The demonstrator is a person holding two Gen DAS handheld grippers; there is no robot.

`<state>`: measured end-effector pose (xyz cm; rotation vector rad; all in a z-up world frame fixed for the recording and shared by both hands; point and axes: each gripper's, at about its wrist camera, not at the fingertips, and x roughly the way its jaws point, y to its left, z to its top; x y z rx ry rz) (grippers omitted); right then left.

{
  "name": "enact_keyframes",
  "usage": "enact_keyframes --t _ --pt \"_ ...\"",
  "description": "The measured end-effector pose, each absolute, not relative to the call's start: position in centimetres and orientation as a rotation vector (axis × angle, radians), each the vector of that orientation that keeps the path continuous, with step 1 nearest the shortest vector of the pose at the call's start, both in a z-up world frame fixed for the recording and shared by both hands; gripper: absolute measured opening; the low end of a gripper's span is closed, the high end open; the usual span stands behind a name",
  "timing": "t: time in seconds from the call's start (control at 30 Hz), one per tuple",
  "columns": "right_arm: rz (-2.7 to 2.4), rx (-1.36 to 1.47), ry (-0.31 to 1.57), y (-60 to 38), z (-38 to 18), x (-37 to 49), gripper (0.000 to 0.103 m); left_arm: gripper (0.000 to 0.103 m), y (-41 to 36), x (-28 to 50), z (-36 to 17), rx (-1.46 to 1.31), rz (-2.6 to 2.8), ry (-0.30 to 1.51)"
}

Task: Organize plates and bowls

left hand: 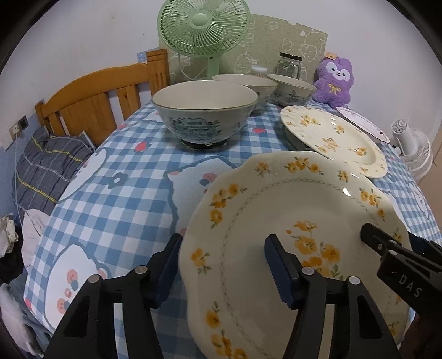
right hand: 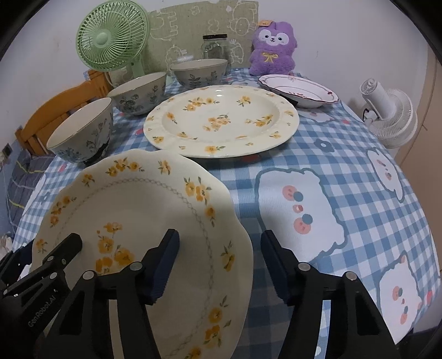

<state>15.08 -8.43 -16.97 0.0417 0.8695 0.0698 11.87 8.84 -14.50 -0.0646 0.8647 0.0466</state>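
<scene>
A cream scalloped plate (left hand: 290, 198) (right hand: 132, 204) with yellow flowers lies at the near edge of the checked tablecloth. My left gripper (left hand: 224, 239) is open and straddles the plate's left rim, one finger outside it and one over the plate. My right gripper (right hand: 220, 234) is open too and straddles the right rim the same way. No pad presses on the plate. Behind it sit a larger round flowered plate (right hand: 221, 121), a small red-trimmed plate (right hand: 298, 88), and three blue-patterned bowls (right hand: 80, 132) (right hand: 138, 94) (right hand: 199, 70).
At the back of the table stand a green fan (left hand: 203, 24), a glass jar (left hand: 288, 65) and a purple plush toy (left hand: 335, 80). A white fan (right hand: 386, 116) stands off the right edge. A wooden bed frame (left hand: 96, 94) and bedding lie to the left.
</scene>
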Motion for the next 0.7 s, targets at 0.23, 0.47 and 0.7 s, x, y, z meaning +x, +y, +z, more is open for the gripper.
enact_keyframes --t 0.23,0.47,0.7 --pt "0.083 0.026 0.870 -7.79 -16.98 15.11 0.054 0.058 8.41 12.11 -14.39 -0.061 0.076 0.878" --pt "0.092 0.019 0.877 -7.90 -16.99 15.31 0.054 0.058 8.33 12.12 -14.42 -0.054 0.076 0.885" --pt "0.078 0.015 0.861 -7.75 -16.99 15.32 0.055 0.058 8.32 11.82 -14.46 -0.081 0.086 0.878"
